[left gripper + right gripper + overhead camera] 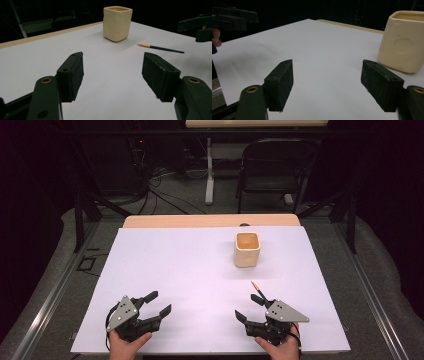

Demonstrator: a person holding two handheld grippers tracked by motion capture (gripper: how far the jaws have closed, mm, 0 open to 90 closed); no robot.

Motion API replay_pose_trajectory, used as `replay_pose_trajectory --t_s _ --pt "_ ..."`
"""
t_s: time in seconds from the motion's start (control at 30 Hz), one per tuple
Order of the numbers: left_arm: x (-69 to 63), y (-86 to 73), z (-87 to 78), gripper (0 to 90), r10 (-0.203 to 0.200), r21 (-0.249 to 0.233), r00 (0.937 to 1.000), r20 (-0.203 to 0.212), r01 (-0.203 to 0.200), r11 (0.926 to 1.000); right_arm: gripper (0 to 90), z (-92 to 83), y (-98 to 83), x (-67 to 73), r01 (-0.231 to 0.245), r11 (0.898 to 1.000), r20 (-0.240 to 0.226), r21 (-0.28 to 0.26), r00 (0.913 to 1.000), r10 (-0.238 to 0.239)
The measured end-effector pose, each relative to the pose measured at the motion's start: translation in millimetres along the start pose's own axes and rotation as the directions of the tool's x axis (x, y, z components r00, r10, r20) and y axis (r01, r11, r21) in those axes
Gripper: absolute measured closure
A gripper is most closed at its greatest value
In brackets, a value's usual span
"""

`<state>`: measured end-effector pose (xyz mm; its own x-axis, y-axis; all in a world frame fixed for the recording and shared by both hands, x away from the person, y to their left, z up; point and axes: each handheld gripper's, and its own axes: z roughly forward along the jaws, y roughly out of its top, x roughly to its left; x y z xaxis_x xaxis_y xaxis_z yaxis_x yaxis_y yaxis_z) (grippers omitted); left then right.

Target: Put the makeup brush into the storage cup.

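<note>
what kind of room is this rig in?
Probably a lab or recording studio, not a home. A white-covered table stands among black curtains, with metal framing beside it, loose cables on the grey floor, and a folding chair behind.

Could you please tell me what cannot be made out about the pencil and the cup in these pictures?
- Pencil: in the high view its lower end is hidden behind the right gripper.
- Cream cup: its inside is hidden by its own walls in the left gripper view; the right gripper view's edge cuts it off.
</note>
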<state>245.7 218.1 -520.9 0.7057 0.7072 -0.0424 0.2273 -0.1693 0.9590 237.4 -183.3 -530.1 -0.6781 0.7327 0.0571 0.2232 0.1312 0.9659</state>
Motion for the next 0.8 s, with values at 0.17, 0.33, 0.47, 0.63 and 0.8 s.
replay_pose_trajectory --t_s 0.17,0.33,0.47,0.63,0.8 --pt "-2.3 -1.7 0.7 33.6 0.015 0.018 0.9999 -0.007 -0.014 0.9997 24.6 2.8 1.2 -1.2 0.016 1.0 0.002 0.019 0.9999 -0.016" --pt "-1.4 -0.8 2.7 33.0 0.004 0.029 1.0 0.001 -0.004 0.9996 24.4 6.2 0.2 -0.7 0.019 0.999 -0.001 0.038 0.9998 -0.019" --pt "-1.5 -0.5 3.1 33.1 -0.008 0.054 1.0 0.0 0.008 0.9985 24.4 4.9 2.3 2.3 0.055 0.995 -0.002 0.077 0.9985 -0.055" --pt "-0.4 -0.3 1.2 33.1 -0.028 0.06 0.9996 -0.008 0.028 0.9978 28.1 3.3 5.5 7.2 0.06 0.993 0.001 0.097 0.9982 -0.06" --pt "-0.3 -1.5 1.3 33.1 -0.038 0.067 0.9992 -0.013 0.039 0.997 29.5 4.1 5.6 4.3 0.019 0.993 0.007 0.116 0.9998 -0.02"
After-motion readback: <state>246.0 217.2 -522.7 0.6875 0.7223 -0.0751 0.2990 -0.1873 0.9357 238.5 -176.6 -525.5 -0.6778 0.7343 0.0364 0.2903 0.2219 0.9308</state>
